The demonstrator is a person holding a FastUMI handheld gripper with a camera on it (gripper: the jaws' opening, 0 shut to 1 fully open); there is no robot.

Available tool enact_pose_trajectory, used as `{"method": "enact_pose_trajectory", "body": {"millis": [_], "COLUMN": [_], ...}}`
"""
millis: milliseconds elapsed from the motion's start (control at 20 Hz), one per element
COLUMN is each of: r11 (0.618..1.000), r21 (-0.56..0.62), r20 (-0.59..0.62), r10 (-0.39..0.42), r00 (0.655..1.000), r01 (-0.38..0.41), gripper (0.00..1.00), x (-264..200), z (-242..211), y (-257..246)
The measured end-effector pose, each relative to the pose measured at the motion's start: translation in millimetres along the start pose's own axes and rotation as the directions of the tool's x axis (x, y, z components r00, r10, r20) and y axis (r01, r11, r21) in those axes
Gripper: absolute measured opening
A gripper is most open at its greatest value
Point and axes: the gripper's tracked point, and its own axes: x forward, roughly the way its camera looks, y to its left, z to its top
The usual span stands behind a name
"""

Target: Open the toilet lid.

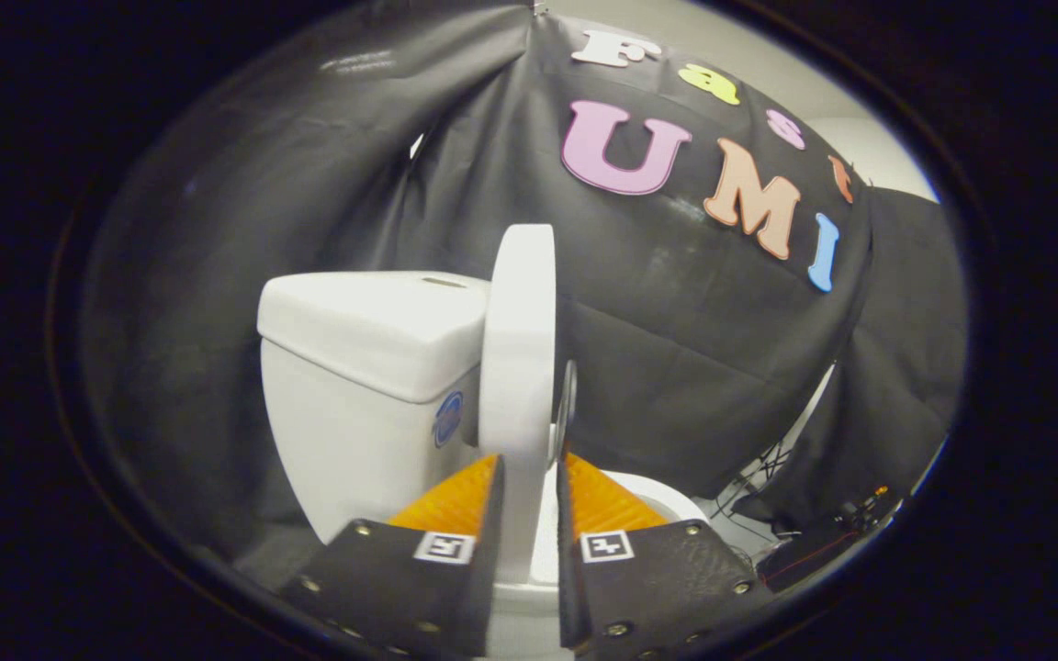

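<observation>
Gripper view: our gripper (529, 477) clamps the upright toilet lid (518, 330) beside the tank (354, 367); releasing early, we judge, risks it slamming down.

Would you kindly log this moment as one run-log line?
tool: shut on lid | lid: raised upright, edge-on between fingers | tank: beside lid | seat: exposed
</observation>
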Motion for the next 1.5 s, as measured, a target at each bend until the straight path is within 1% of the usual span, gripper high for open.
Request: {"method": "enact_pose_trajectory", "body": {"millis": [50, 150, 200, 400, 500, 600, 650, 800, 950, 1000, 1050, 1200, 1350, 1500], "r11": [1.000, 1.000, 0.999, 0.998, 0.996, 0.993, 0.991, 0.986, 0.971, 0.961, 0.955, 0.955, 0.947, 0.945], "r21": [0.015, 0.020, 0.024, 0.019, 0.040, 0.064, 0.077, 0.126, 0.185, 0.207, 0.220, 0.231, 0.253, 0.266], "r20": [0.007, 0.021, 0.032, 0.053, 0.073, 0.104, 0.122, 0.167, 0.223, 0.234, 0.234, 0.217, 0.228, 0.236], "r10": [0.018, 0.019, 0.034, 0.060, 0.077, 0.095, 0.098, 0.087, 0.108, 0.133, 0.147, 0.138, 0.140, 0.127], "r00": [1.000, 1.000, 0.999, 0.997, 0.994, 0.990, 0.988, 0.982, 0.969, 0.963, 0.961, 0.966, 0.964, 0.963], "r01": [-0.018, -0.020, -0.035, -0.061, -0.080, -0.102, -0.107, -0.109, -0.151, -0.183, -0.199, -0.188, -0.197, -0.189], "gripper": [0.43, 0.65, 0.65, 0.87, 0.89, 0.96, 0.97, 0.97, 0.97, 0.97, 0.97, 0.97, 0.98, 0.98], "x": [-1, -9, -13, -28, -40, -52, -56, -73, -89, -92, -93, -99, -103, -103], "z": [2, 10, 13, 23, 30, 41, 48, 68, 84, 89, 90, 92, 100, 106], "y": [5, 3, 4, 6, 7, 5, 1, -14, -17, -15, -15, -30, -44, -64]}}
